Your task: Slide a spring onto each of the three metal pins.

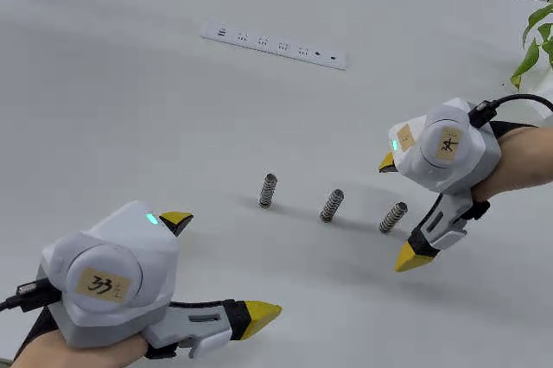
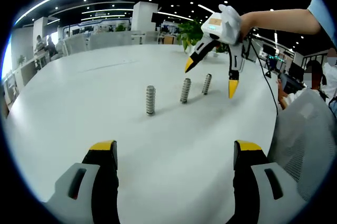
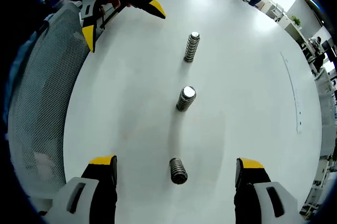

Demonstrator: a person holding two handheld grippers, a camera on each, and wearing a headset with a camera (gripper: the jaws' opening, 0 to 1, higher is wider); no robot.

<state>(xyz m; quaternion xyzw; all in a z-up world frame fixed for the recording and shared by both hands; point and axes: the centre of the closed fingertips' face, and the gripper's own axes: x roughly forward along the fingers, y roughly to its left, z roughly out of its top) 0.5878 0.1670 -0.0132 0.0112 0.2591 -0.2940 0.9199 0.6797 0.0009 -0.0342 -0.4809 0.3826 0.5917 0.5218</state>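
Left gripper (image 1: 220, 266) and right gripper (image 1: 397, 210): jaws spread, empty. Nearest spring (image 3: 178, 171) stands between the right jaws. Middle spring (image 3: 185, 99) and far spring (image 3: 191, 48) line up toward 12 o'clock on the desk (image 3: 131, 103). Judged light, slippery and axially soft, so grip mid-coil, gently. Right gripper view reveals bright pin heads (image 3: 188, 93); head view gives coil sides.

A tan sticker (image 1: 104, 284) on the round cap of the left gripper (image 1: 220, 264), lower left of the frame, bears a handwritten "33" followed by a mark too blurred to read. At the right edge, the right gripper (image 1: 398, 210) carries a larger sticker (image 1: 448, 143) and a smaller sticker (image 1: 405, 136); the dark handwriting on both is illegible.
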